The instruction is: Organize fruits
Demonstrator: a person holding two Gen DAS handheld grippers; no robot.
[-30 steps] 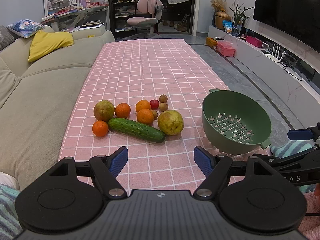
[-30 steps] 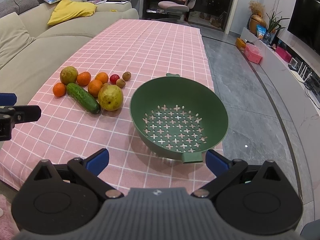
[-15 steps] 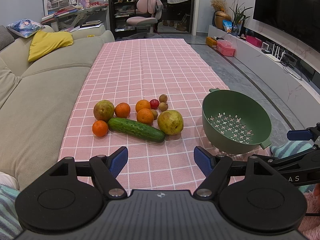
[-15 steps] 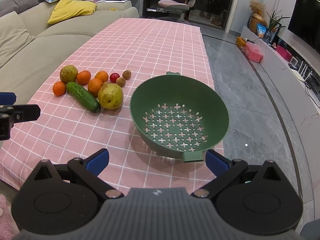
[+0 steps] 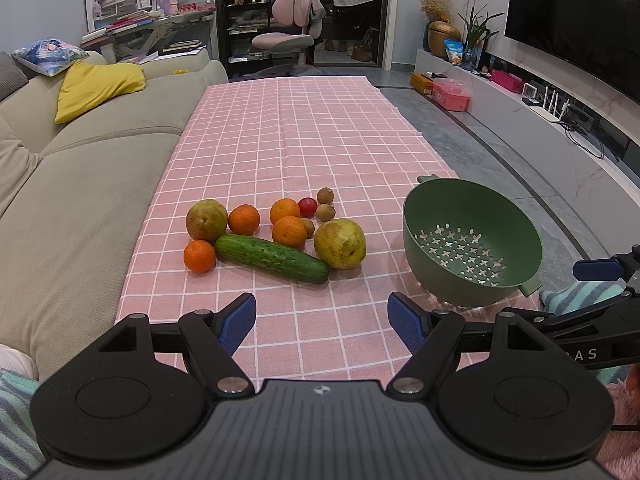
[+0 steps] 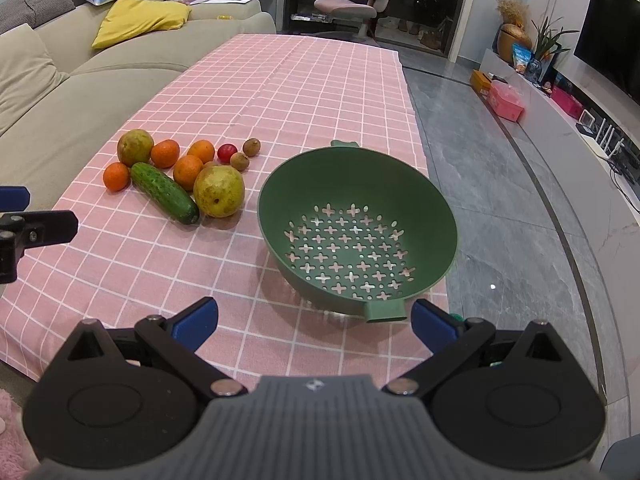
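Note:
A cluster of fruit lies on the pink checked tablecloth (image 5: pixel 304 140): a cucumber (image 5: pixel 272 258), two yellow-green pears (image 5: pixel 340 243) (image 5: pixel 207 219), several oranges (image 5: pixel 289 231), a small red fruit (image 5: pixel 307 206) and a few small brown fruits (image 5: pixel 325 195). To their right stands an empty green colander (image 5: pixel 472 246) (image 6: pixel 356 228). My left gripper (image 5: pixel 322 317) hangs open just short of the cucumber. My right gripper (image 6: pixel 314 320) is open in front of the colander's near handle (image 6: pixel 386 312). In the right wrist view the cucumber (image 6: pixel 165 193) and the near pear (image 6: pixel 219 191) lie left of the colander.
A beige sofa (image 5: pixel 80 168) with a yellow cushion (image 5: pixel 98 86) runs along the table's left side. Grey floor (image 6: pixel 500 208) and a low TV bench (image 5: pixel 540 120) lie to the right. The table's far half holds only cloth. A pink chair (image 5: pixel 288 36) stands beyond.
The right gripper has edged forward and slightly right, so the colander sits lower and closer in its view. The left gripper and the fruit are as before.

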